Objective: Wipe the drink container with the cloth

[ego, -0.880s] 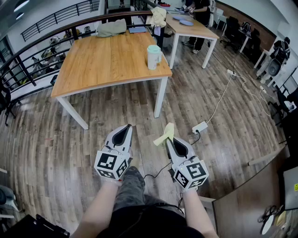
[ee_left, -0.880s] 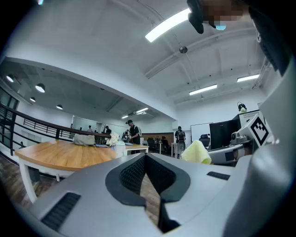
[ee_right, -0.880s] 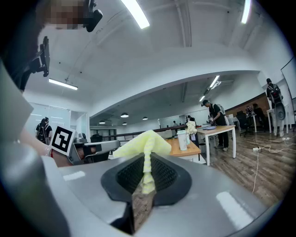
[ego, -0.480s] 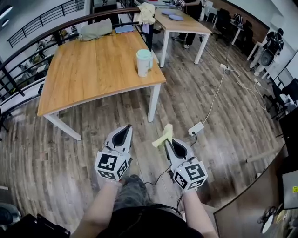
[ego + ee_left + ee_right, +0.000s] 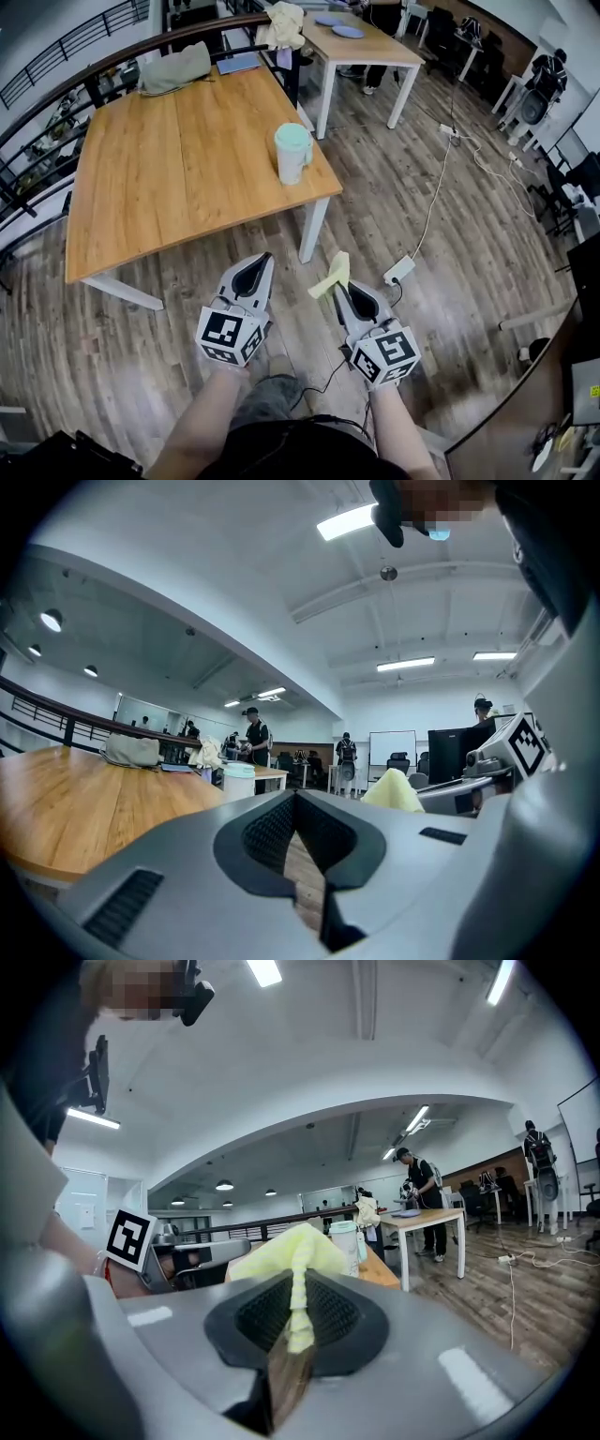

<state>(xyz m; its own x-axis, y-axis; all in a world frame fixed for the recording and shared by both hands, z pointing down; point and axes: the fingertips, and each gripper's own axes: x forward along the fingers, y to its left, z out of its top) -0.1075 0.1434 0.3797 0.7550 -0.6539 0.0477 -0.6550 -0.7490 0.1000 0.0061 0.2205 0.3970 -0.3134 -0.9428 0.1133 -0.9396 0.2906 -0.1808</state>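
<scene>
Drink container (image 5: 292, 153) first: pale cup with a mint lid, standing upright near the right corner of the wooden table (image 5: 141, 187), a bit above centre in the head view. Untouched so far, well apart from both grippers.

Going left to right now. Top left: grey-green bag (image 5: 176, 68) at the far end of the table, next to the railing. Lower centre-left: left gripper (image 5: 259, 261), jaws pressed fully together with nothing between them, nose aimed at the table edge. Same in the left gripper view, only floor showing through the slit. Just right of it: right gripper (image 5: 339, 289), clamped on the yellow cloth (image 5: 330, 277), with a tuft poking up past the tips. Backed up by the right gripper view, fold of cloth pinched right between the pads. Further right: white power strip (image 5: 400, 270) and cable on the floor, out of the way.

Change over the last second or so: table and cup lower in the frame and nearer than before, no longer up by the top edge. Grippers parked in the same spot at the bottom, same grip on the cloth. Reads like walking up to the table, not wiping yet. Good news for the task: cloth already in hand, approach nearly done. Still needs a reach forward to get cloth onto cup, probably with the empty left one steadying it.
</scene>
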